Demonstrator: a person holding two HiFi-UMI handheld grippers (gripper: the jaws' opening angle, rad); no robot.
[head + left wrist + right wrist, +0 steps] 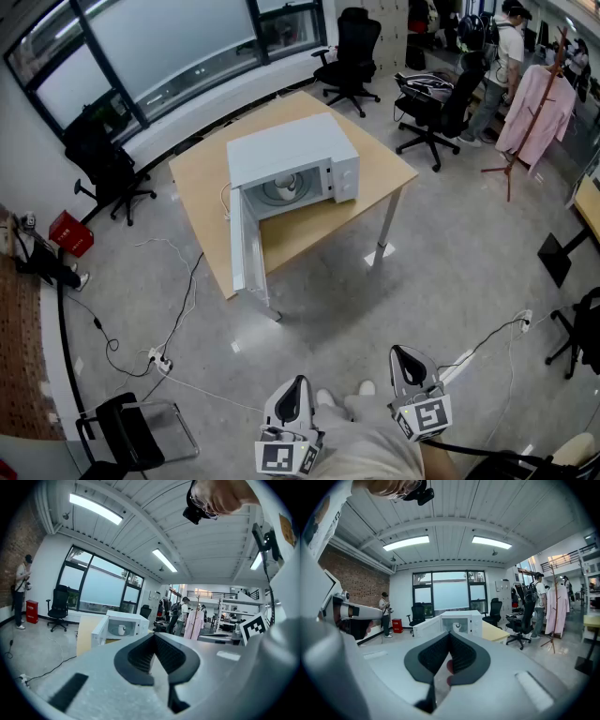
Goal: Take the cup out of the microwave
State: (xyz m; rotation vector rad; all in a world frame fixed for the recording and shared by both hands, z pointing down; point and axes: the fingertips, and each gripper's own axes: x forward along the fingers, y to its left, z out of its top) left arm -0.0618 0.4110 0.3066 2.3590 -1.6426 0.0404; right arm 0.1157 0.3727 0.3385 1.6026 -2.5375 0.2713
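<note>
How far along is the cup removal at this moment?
Done: the microwave door hangs open, showing the cup inside. In hand: nothing; left gripper and right gripper both have jaws together, empty, well short of the table. Left: approach, reach in, grip the cup, lift it out.

Open floor (375, 309) up to table (384, 173); microwave (291, 150) door (246, 246) swung wide left, mouth unblocked; loose cables (183, 305) across floor at left.
</note>
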